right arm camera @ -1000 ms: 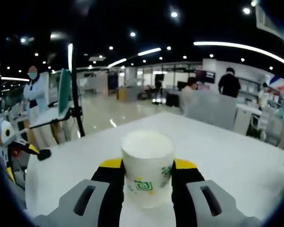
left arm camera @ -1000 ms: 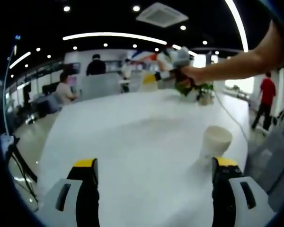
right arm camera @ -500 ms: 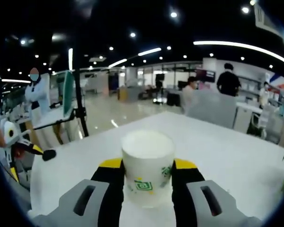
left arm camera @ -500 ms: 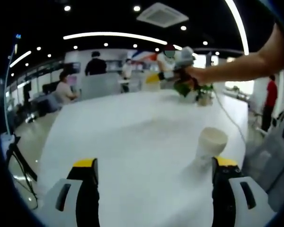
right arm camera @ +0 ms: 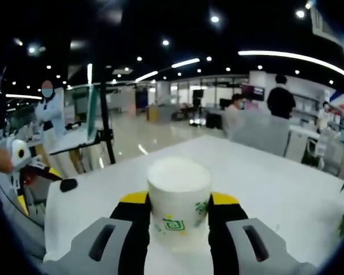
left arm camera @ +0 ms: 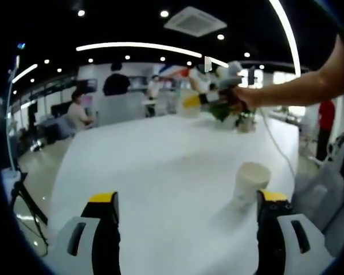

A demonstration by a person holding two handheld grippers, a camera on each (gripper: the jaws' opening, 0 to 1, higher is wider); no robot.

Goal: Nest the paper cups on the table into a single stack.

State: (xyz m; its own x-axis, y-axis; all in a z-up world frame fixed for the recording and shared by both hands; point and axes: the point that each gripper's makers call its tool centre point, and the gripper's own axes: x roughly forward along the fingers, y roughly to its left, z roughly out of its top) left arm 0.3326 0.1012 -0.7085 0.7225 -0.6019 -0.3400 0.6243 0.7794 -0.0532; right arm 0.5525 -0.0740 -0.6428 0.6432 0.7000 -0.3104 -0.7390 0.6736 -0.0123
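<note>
- Left gripper (left arm camera: 186,209): jaws spread wide over the white table (left arm camera: 160,166), nothing between them.
- Just inside the right-hand jaw in the left gripper view, a white paper cup (left arm camera: 249,182) upright on the table, lower edge blurred, contact with the jaw not clear.
- Farther back and right, right gripper (left arm camera: 218,97) at the end of a bare forearm (left arm camera: 292,89), blurred; what it carries hard to make out from here.
- Behind it a small potted plant (left arm camera: 243,117), smeared.
- In the right gripper view, right gripper (right arm camera: 179,213) clamped on a printed paper cup (right arm camera: 179,203), green logo on its side, base cut off below the yellow-tipped jaws.
- Far left of that view, part of the left gripper (right arm camera: 31,172), mostly cropped by the edge.
- Table edge beyond the cup, then an open office: glossy floor, ceiling spotlights (right arm camera: 215,19), light strips, a tripod pole (right arm camera: 106,129).
- Seated person (left arm camera: 77,109) and standing people in the distance, too small for detail.
</note>
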